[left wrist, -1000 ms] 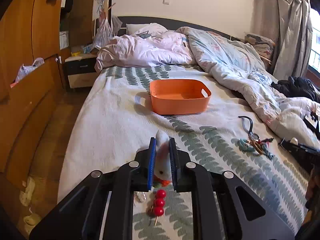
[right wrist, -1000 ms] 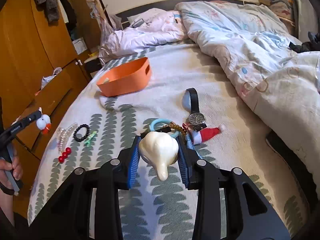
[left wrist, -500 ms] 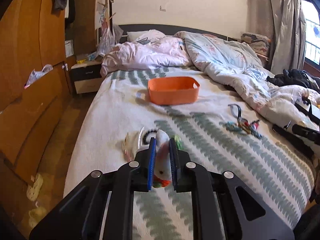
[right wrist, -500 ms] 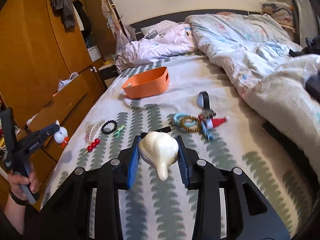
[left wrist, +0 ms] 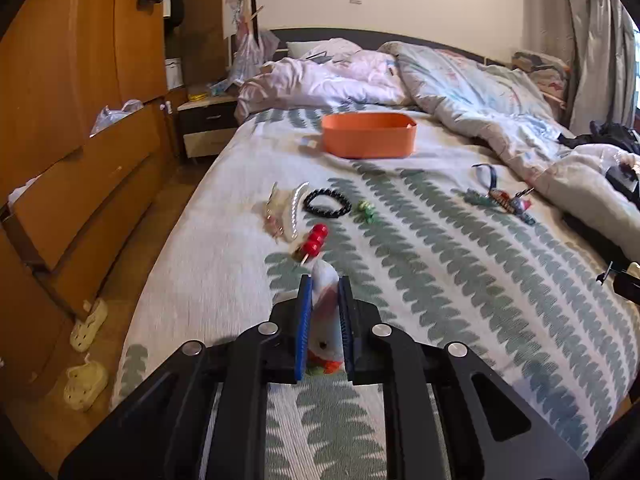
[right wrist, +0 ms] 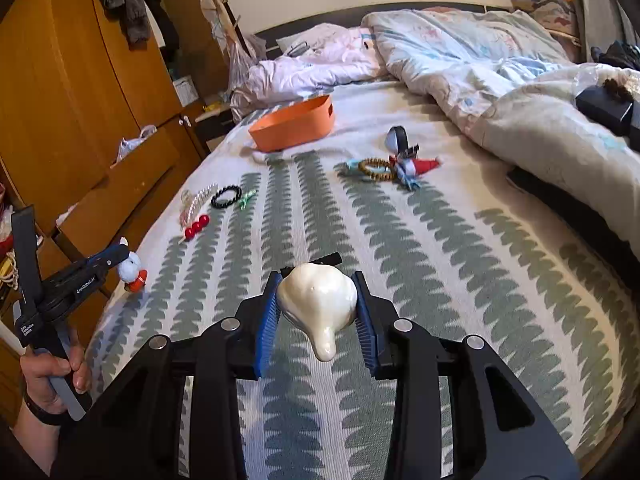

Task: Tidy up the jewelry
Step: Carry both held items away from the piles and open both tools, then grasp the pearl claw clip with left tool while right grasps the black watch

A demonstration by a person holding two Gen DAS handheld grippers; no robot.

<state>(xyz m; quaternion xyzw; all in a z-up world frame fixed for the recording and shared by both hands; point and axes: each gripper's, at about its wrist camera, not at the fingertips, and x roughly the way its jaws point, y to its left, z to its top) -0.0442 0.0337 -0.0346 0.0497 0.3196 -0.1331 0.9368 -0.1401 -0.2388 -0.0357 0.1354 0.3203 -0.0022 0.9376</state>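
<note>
Glossy cream shell (right wrist: 317, 300), matt orange plastic bin (left wrist: 369, 135), woven cloth bedspread (left wrist: 460, 280).

A rumpled duvet (left wrist: 472, 92) lies heaped across the far side of the bed, whose leaf-patterned sheet (left wrist: 460, 264) is otherwise bare there. Wooden wardrobes (left wrist: 80, 80) line the wall beside it, a nightstand (left wrist: 206, 128) at the far end, and pale slippers (left wrist: 86, 354) sit on the floor.

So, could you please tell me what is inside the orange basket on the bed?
Only the orange basket and its bare inner far wall show. Its near wall hides the floor from both wrist views, so its contents cannot be told.
</note>
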